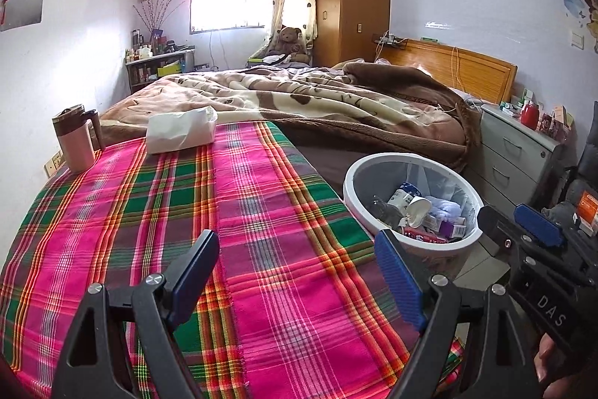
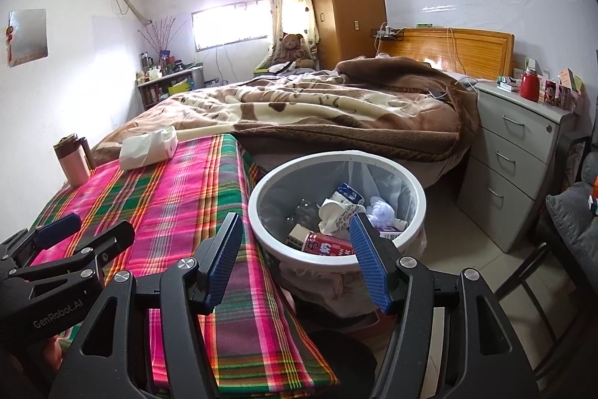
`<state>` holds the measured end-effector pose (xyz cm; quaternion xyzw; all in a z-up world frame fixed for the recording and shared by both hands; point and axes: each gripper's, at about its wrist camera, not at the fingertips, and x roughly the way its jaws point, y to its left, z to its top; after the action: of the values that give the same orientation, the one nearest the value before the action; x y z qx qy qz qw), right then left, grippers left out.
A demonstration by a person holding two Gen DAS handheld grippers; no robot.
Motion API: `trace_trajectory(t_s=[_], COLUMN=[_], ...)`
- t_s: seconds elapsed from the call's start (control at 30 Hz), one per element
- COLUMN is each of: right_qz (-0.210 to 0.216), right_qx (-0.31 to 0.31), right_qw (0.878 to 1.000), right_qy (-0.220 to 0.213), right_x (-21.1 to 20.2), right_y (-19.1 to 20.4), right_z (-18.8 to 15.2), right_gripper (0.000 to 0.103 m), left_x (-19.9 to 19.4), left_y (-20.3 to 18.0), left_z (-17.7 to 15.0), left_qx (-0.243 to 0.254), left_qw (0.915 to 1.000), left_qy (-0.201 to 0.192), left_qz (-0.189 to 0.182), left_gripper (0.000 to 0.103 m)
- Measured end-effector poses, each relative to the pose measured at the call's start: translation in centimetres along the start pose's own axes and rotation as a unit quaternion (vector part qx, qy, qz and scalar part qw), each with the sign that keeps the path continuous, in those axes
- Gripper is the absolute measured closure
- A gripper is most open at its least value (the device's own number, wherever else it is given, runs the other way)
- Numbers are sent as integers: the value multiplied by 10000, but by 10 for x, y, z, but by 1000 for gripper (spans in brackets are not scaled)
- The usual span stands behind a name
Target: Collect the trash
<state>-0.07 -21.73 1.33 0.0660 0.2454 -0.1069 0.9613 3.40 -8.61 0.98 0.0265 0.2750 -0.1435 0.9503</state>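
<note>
A: Where do things stand with the trash?

B: The white bin (image 2: 338,208) sits in the middle of the right wrist view, on the floor just beside the plaid-covered tabletop (image 1: 231,212). It already holds crumpled paper cups, a red wrapper and some small boxes. The tabletop itself carries only a tissue pack (image 1: 181,131) and a brown mug (image 1: 76,137), both at the upper left of the frame.

A: And the grippers?

B: The left gripper (image 1: 299,283) is spread wide over the plaid cloth with nothing between its jaws. The right gripper (image 2: 299,260) is also spread and empty, hanging at the near rim of the bin, lower centre of its view.

A: So what's the step in hand?

B: I'd judge it a check for leftovers. Nothing loose shows on the cloth, so the collecting looks close to done.

A: How to do it well?

B: Sweep the views slowly along the tabletop edge and the floor by the bin. I'd leave the mug alone, and the tissue pack too, since it looks like something in use rather than litter. Keep the jaws spread and clear of the bin's thin liner, which could snag.
</note>
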Motion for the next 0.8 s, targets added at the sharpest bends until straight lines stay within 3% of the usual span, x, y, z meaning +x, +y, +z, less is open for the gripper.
trace_trajectory(t_s=[0.8], right_qz=[6], right_qx=[-13], right_qw=[10000], right_qy=[5], right_x=[-1], right_y=[5], right_z=[1], right_gripper=[42], left_x=[-5], left_y=[2], left_z=[1], left_qx=[-38], left_qw=[10000], left_qy=[-35], left_qz=[53], left_gripper=[17])
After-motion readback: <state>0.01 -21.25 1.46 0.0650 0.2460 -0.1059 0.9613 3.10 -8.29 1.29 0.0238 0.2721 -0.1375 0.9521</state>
